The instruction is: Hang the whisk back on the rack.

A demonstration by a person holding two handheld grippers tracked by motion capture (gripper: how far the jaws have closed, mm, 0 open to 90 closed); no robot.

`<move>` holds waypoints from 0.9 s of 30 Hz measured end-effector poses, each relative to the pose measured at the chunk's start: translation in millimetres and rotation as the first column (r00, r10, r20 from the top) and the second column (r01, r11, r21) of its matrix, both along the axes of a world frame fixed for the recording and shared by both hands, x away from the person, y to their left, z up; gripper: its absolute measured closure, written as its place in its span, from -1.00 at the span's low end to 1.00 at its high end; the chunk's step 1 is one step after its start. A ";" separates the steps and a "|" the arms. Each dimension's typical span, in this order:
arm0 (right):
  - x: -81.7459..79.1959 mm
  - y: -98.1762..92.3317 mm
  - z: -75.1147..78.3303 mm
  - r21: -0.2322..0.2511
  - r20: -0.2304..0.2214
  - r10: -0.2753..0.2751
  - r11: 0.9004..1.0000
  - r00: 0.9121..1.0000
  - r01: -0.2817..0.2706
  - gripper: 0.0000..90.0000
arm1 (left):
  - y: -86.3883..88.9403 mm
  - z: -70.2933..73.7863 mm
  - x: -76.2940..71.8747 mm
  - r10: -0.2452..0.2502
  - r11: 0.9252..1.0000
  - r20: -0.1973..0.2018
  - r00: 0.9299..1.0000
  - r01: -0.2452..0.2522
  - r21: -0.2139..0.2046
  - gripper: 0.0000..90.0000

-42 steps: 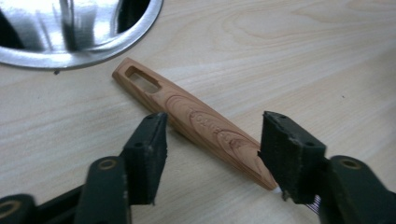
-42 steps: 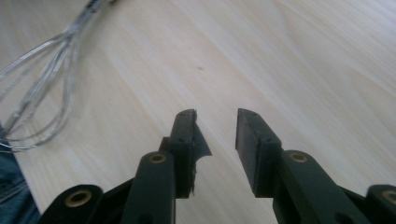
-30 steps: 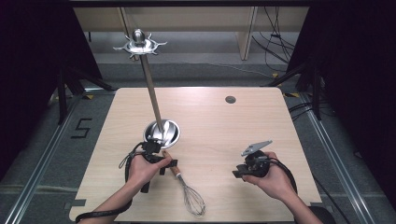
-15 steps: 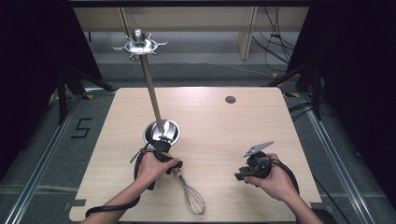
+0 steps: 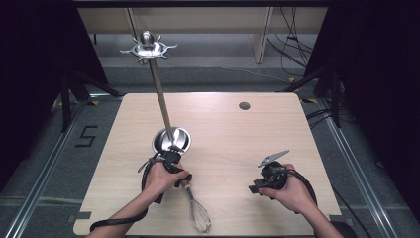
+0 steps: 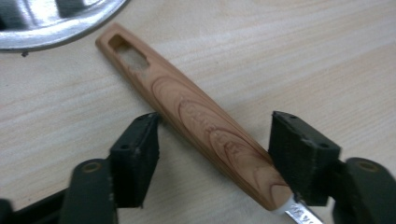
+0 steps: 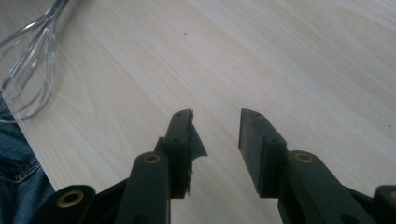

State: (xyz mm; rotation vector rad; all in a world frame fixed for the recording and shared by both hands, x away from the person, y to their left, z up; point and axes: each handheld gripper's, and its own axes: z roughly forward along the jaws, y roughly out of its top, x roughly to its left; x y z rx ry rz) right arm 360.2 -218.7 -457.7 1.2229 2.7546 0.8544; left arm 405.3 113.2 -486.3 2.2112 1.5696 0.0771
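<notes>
Both claws gape: my left claw [image 6: 212, 154] straddles the whisk handle [image 6: 196, 116], unclamped; right claw [image 7: 215, 135] idles empty. Next, I'd squeeze shut.

Bright, even light falls from overhead on the wooden table [image 5: 237, 144], while the surroundings on both sides drop off into near black. Glare flashes off the steel bowl [image 5: 171, 140], and in the left gripper view its rim [image 6: 56, 23] blows out to white. There, the whisk's wooden handle [image 6: 196, 121] is fairly sharp, with a soft shadow beneath it on the table. In the right gripper view the whisk's wires [image 7: 28, 70] look hazy, and the jaws are dark, nearly silhouettes.
</notes>
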 end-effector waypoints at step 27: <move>0.2 1.2 0.2 -0.002 -0.018 -0.004 1.000 1.000 0.004 0.44 | 6.5 6.0 3.1 -0.245 0.956 -0.112 0.963 0.259 0.135 0.52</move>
